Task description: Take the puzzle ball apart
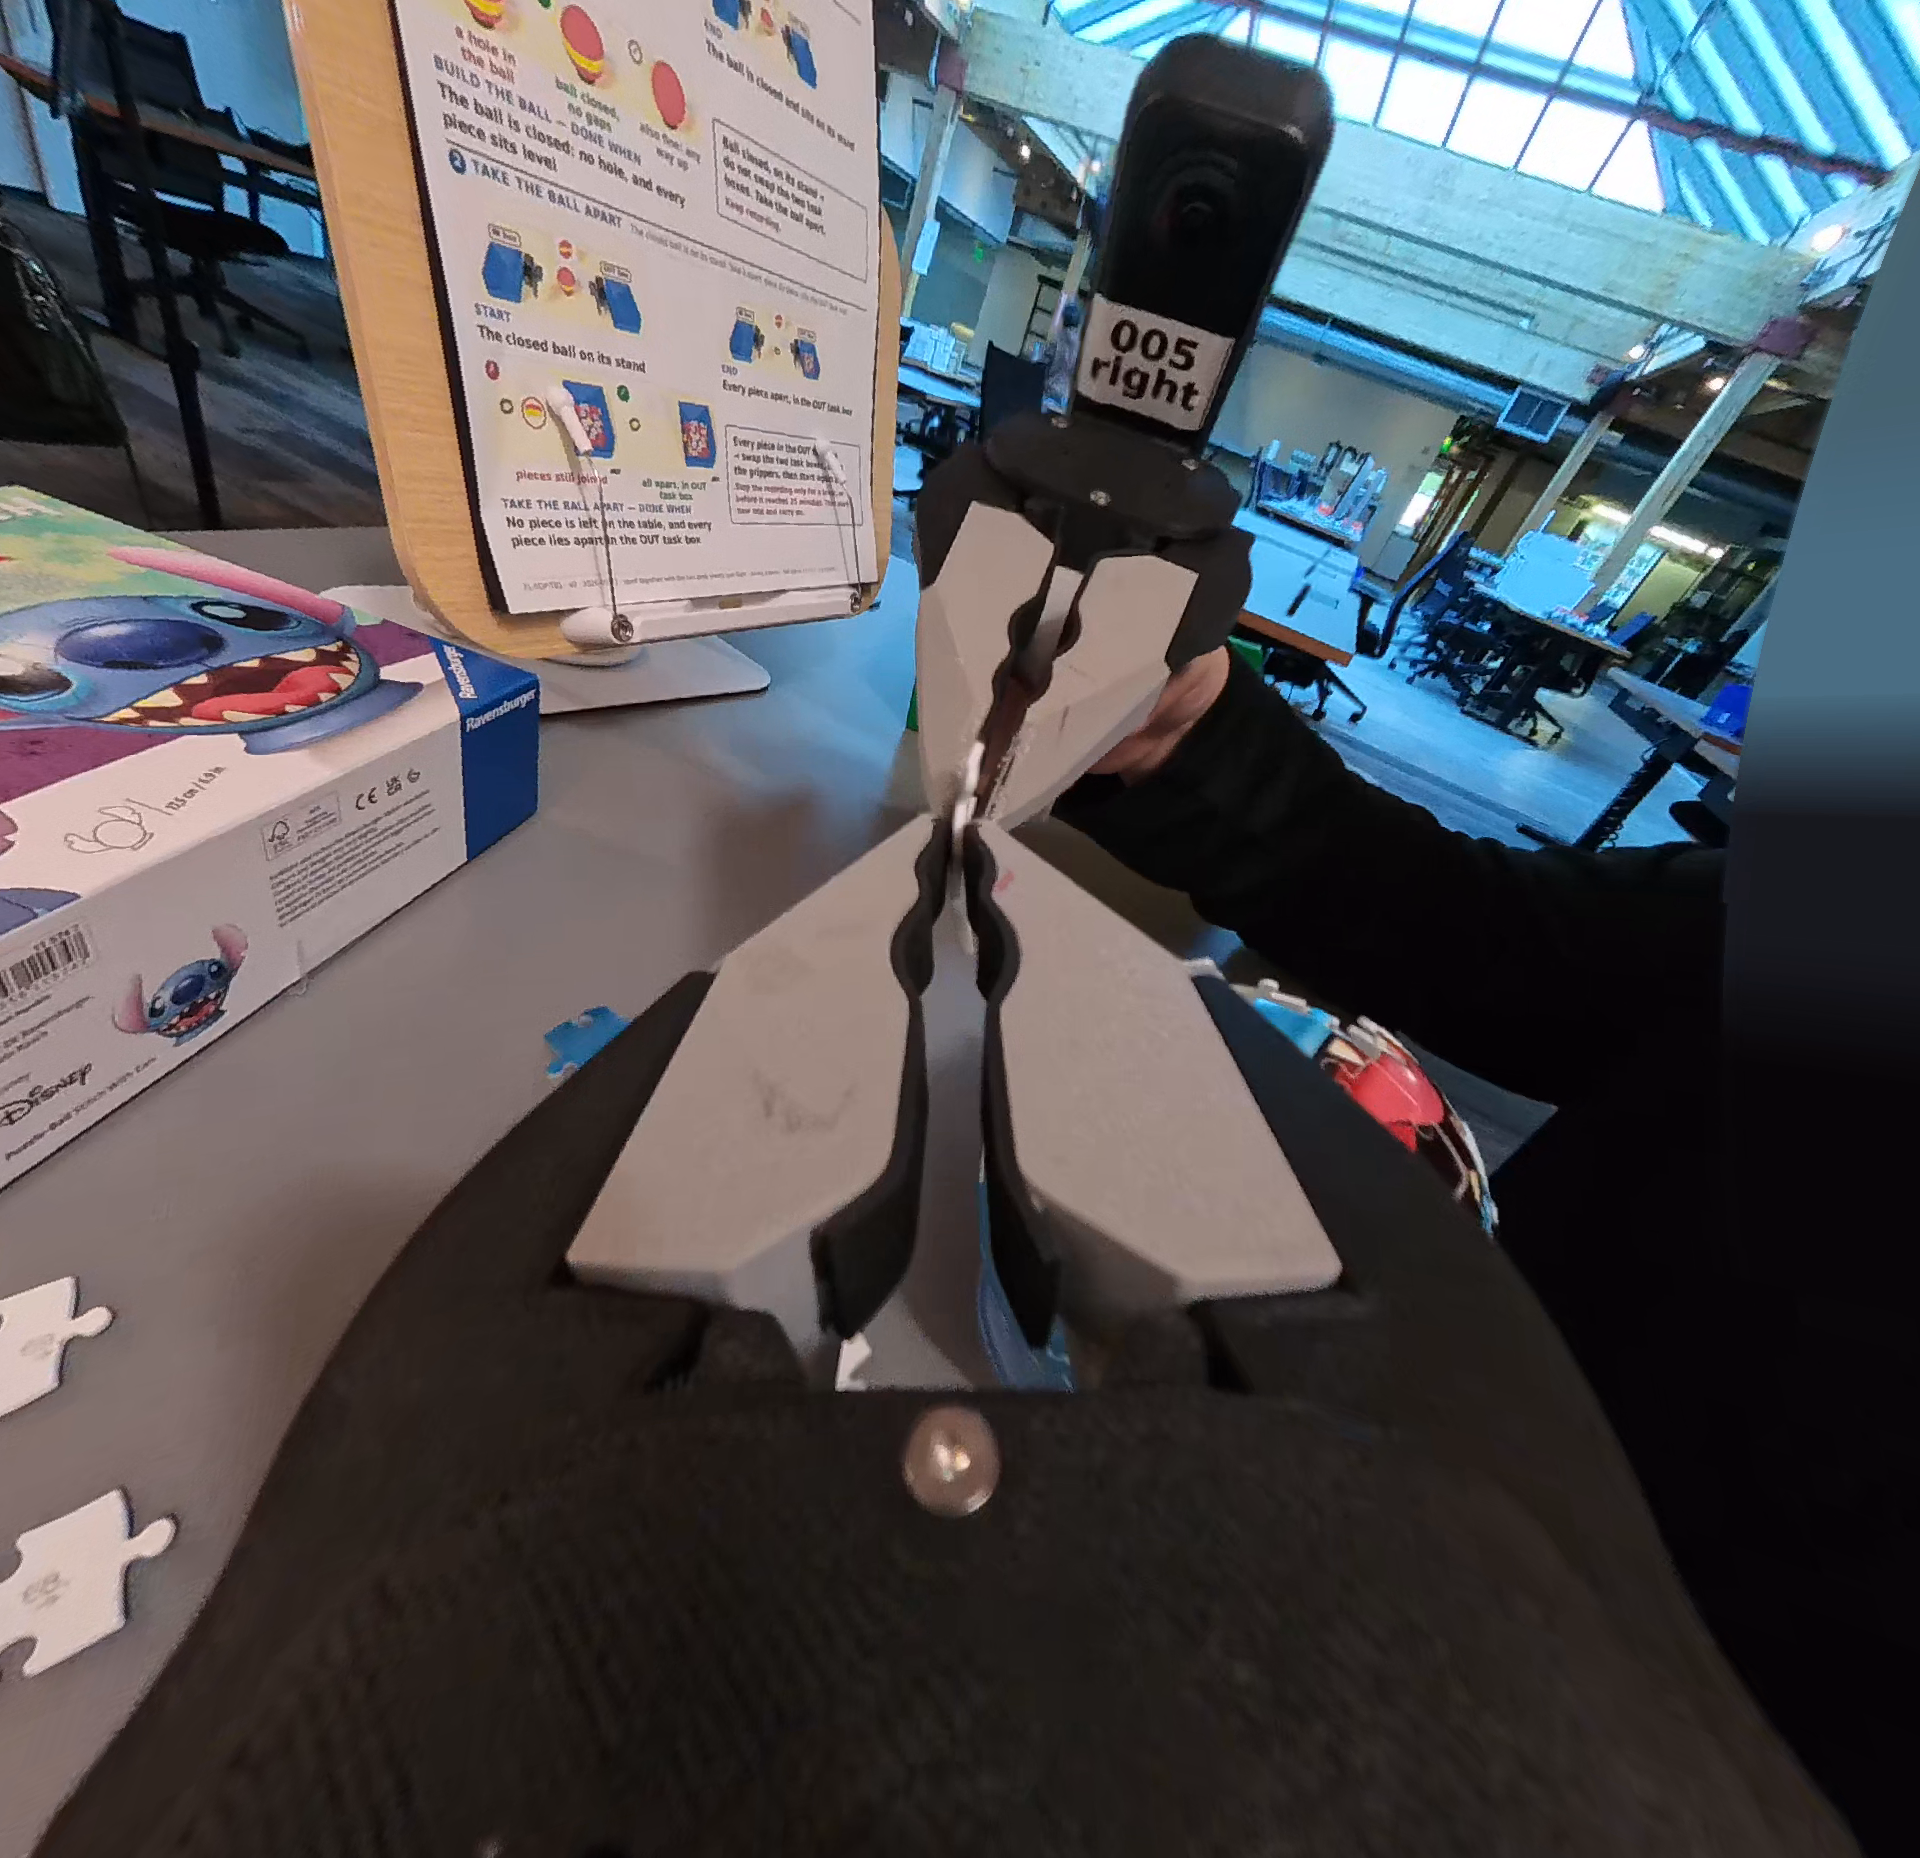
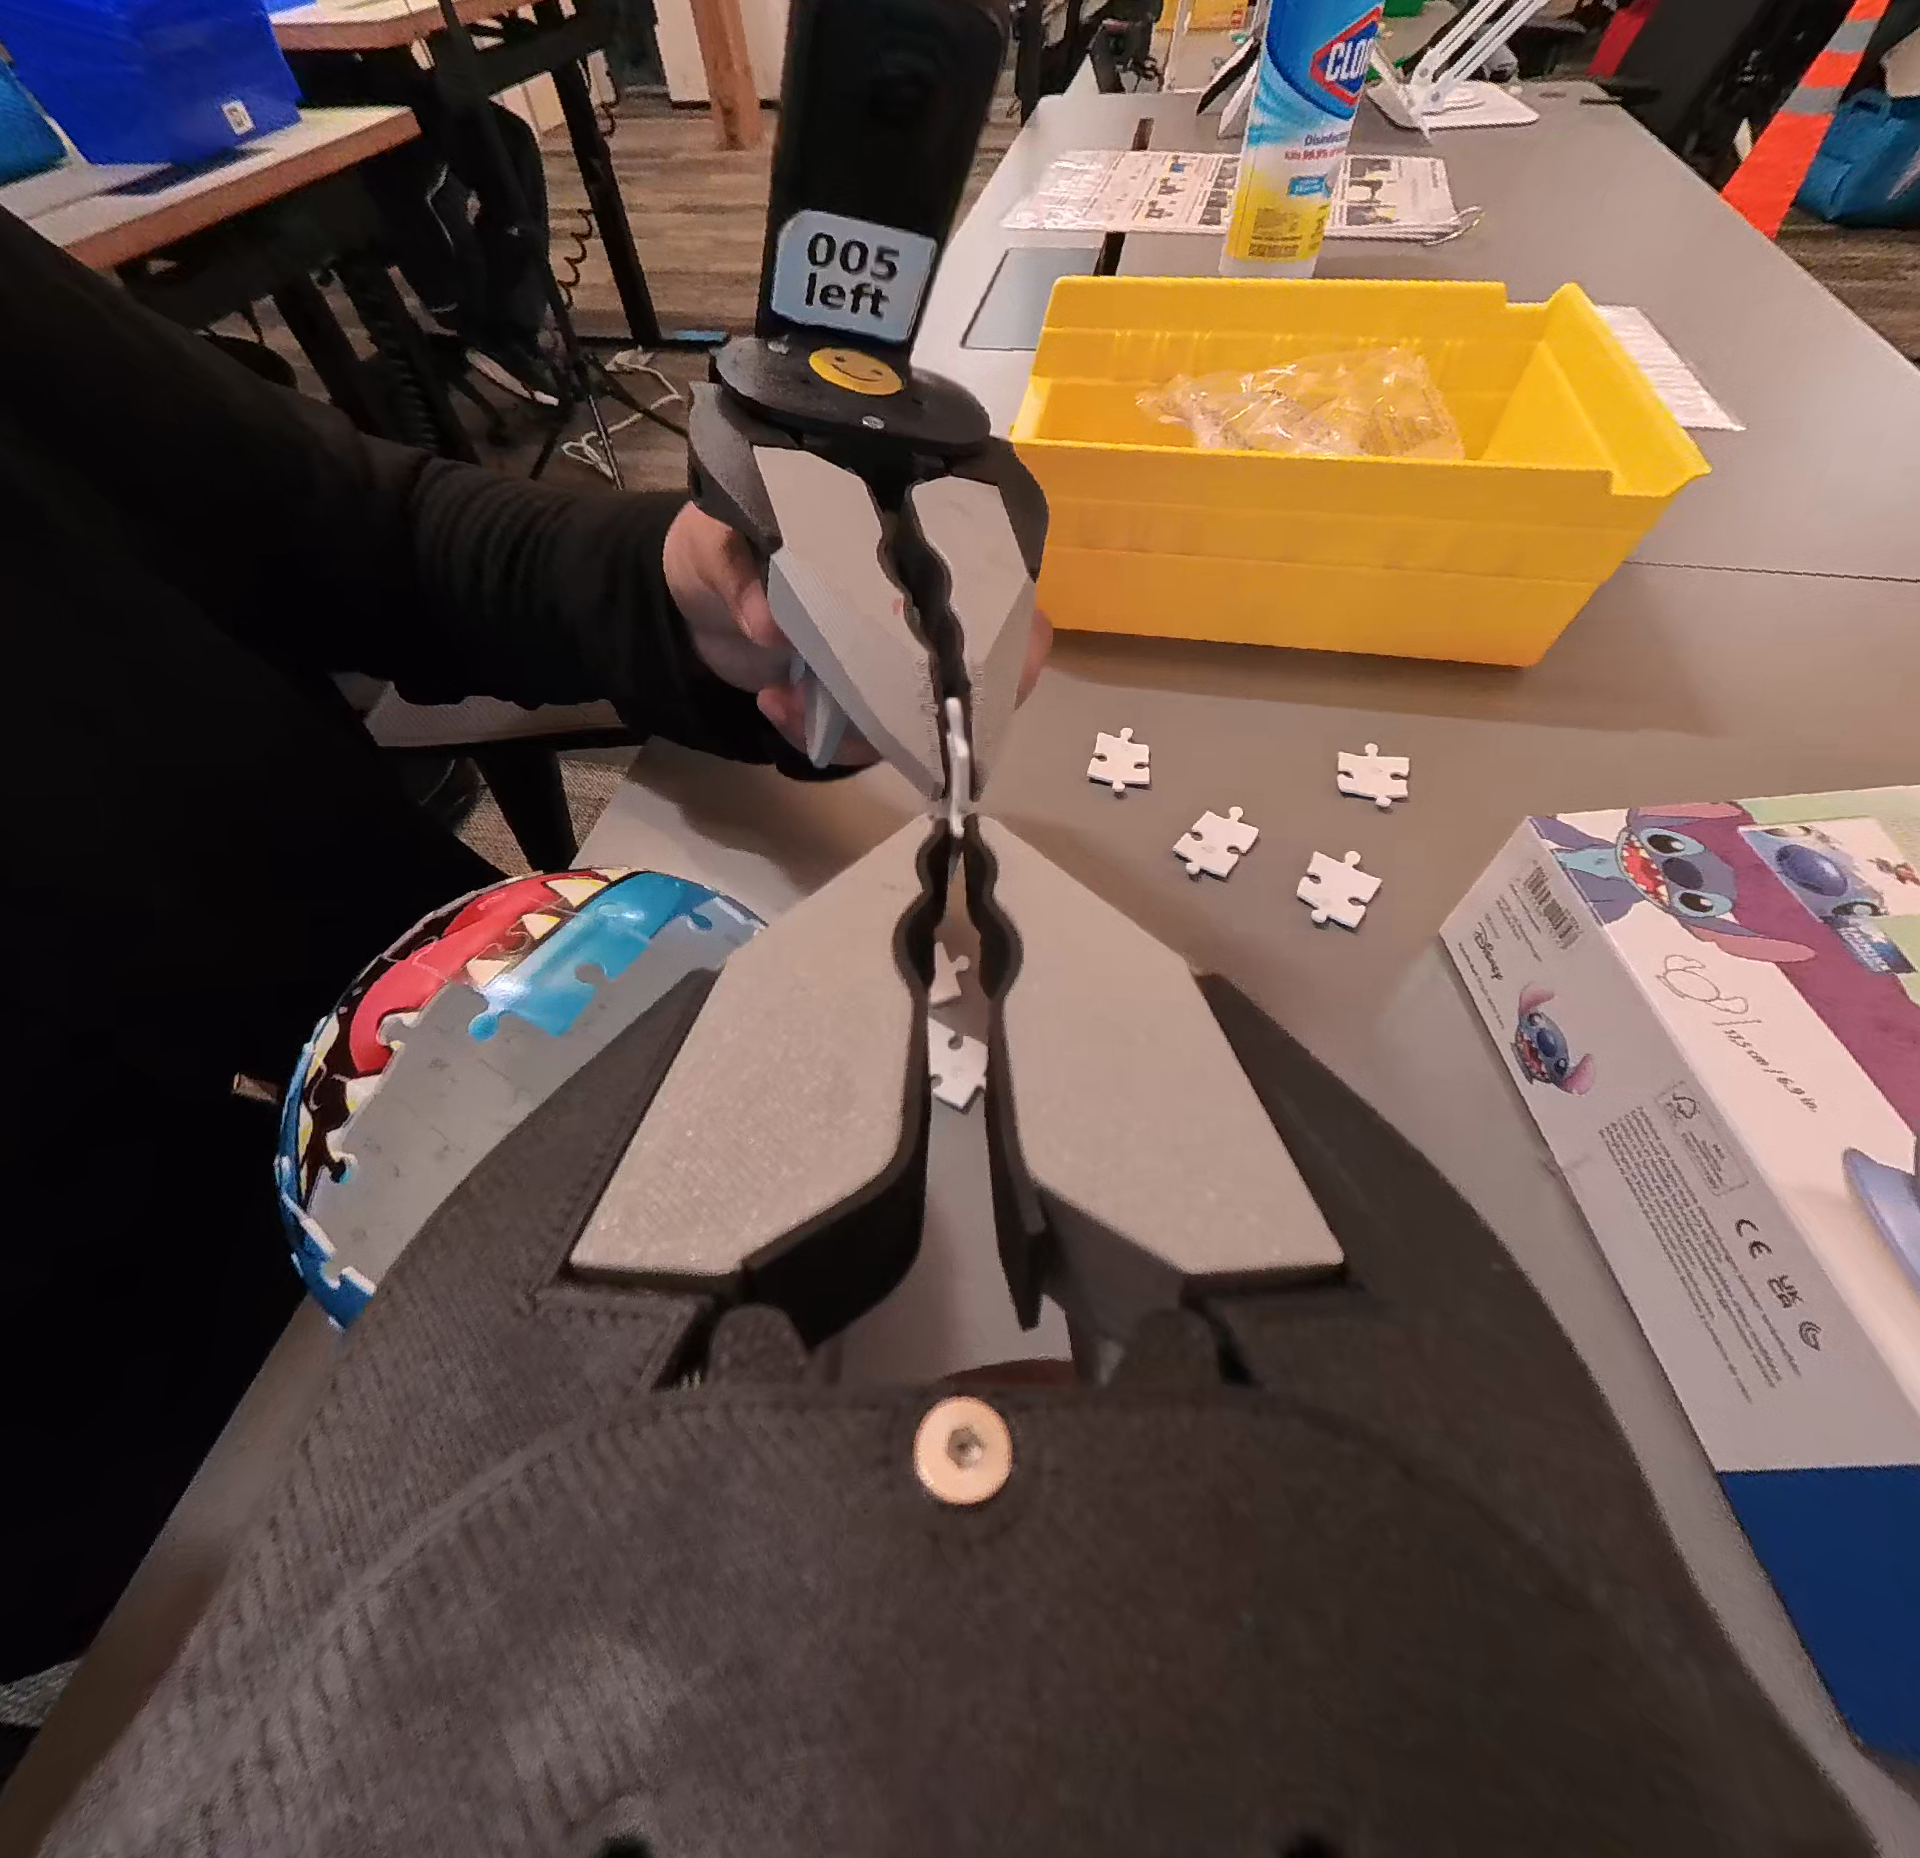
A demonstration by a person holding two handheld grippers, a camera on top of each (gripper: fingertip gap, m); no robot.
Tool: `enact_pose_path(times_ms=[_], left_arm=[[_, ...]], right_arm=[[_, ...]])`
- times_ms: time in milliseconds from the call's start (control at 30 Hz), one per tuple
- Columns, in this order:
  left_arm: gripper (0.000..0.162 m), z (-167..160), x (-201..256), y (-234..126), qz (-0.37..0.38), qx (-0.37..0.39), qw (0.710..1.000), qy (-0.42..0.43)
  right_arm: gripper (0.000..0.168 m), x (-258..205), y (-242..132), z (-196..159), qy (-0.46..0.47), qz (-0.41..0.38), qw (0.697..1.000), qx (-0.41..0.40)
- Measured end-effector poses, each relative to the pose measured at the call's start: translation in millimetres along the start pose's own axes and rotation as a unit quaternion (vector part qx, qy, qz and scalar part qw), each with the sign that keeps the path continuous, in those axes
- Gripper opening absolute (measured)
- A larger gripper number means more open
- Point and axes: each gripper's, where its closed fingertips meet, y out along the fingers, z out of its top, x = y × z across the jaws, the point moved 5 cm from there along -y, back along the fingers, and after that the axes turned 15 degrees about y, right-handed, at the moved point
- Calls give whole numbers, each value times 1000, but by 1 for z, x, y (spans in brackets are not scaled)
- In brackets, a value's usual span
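Observation:
The puzzle ball (image 2: 468, 1029), part open with blue, red and grey pieces, lies on the table's near left edge; it also shows in the left wrist view (image 1: 1392, 1091). Both grippers meet tip to tip above the table. My left gripper (image 1: 958, 842) and my right gripper (image 2: 956, 832) are each shut on thin white puzzle pieces (image 2: 957, 759) seen edge-on between them. I cannot tell whether the pieces are still joined. The right gripper (image 1: 982, 769) faces the left wrist camera; the left gripper (image 2: 951, 769) faces the right wrist camera.
Several loose white pieces (image 2: 1216, 842) lie face down on the grey table (image 2: 1195, 696), others by the left (image 1: 73, 1580). The puzzle box (image 2: 1714, 1081) is at right, a yellow bin (image 2: 1351, 561) behind, an instruction stand (image 1: 623, 250) and a wipes canister (image 2: 1309, 94) farther back. My two grippers' fingertips are within a few centimetres of each other.

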Motion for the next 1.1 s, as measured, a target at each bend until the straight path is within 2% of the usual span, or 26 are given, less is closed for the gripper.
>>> enact_pose_path(times_ms=[100,233,367,533,700,867,1100], left_arm=[[3,-4,4,-4,-6,-33,999,19],[23,-4,3,-21,-10,-69,997,22],[21,-8,2,-38,-9,-127,990,66],[7,-21,-1,-36,-19,-180,973,142],[6,-28,-1,-22,-77,-180,971,134],[14,-19,11,-11,-149,-175,970,85],[9,-24,25,7,-157,-247,953,79]], right_arm=[[0,-2,-2,-2,-23,-14,1000,-11],[0,-11,-4,-10,-82,-25,996,-37],[0,-17,1,-26,-125,-38,989,-70],[0,-17,2,-41,-129,-36,986,-99],[0,-15,6,-45,-99,-27,987,-124],[0,-15,8,-46,-87,-26,986,-143],[0,-18,11,-49,-87,-28,984,-154]])
